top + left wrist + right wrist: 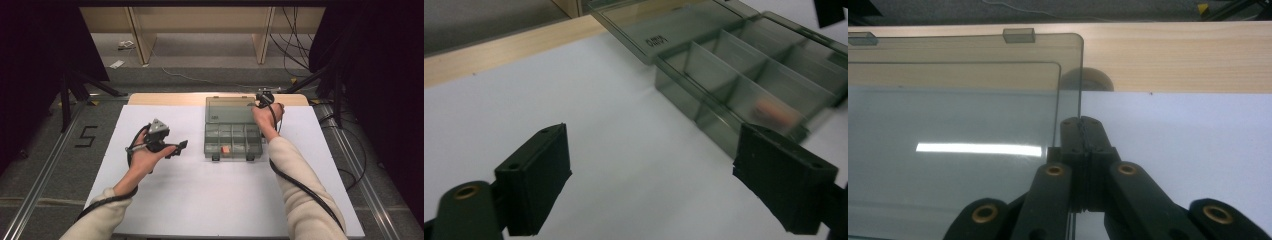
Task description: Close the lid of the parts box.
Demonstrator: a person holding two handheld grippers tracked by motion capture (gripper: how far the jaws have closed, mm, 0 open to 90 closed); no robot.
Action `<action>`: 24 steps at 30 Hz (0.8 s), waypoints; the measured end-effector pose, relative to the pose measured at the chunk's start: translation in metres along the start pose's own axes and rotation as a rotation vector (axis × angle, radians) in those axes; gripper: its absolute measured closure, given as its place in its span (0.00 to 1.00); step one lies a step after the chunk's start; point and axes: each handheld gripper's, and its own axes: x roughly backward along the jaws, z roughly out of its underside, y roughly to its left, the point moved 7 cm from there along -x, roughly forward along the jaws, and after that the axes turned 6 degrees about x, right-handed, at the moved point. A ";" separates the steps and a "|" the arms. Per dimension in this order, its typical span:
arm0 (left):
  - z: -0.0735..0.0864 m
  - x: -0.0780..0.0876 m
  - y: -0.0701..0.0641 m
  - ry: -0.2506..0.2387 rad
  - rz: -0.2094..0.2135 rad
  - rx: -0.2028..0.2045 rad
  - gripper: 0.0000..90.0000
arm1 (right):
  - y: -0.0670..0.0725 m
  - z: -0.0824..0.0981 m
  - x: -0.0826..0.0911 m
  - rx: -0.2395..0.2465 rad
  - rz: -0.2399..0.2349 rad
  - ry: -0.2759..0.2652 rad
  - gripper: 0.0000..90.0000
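Note:
A smoky see-through compartment box (233,141) lies at the back middle of the white table sheet with its lid (229,109) open toward the far edge. A small orange piece (225,149) lies in a front compartment. My right gripper (263,98) is at the lid's far right corner, and in the right gripper view the black jaws (1081,123) are shut on the lid's right edge (1068,75). My left gripper (181,146) hovers left of the box, pointing at it. Its jaws (651,145) stand wide open with nothing between them, and the box (719,87) and orange piece (775,113) lie ahead.
The white sheet (200,190) covers most of the table, and a bare wooden strip (165,99) runs along the far edge. Black stand legs (75,90) and cables (295,45) are on the floor beyond and beside the table.

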 end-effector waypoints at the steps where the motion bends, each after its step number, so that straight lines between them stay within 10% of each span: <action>1: -0.008 -0.007 0.002 0.005 -0.004 0.007 0.17 | 0.000 0.000 0.001 -0.004 -0.002 -0.003 1.00; 11: -0.066 -0.074 0.018 0.033 -0.096 0.129 0.30 | -0.002 -0.003 0.015 0.006 -0.011 -0.078 1.00; 24: -0.082 -0.128 0.002 0.091 -0.083 0.222 0.56 | -0.005 -0.001 0.025 0.007 -0.023 -0.133 1.00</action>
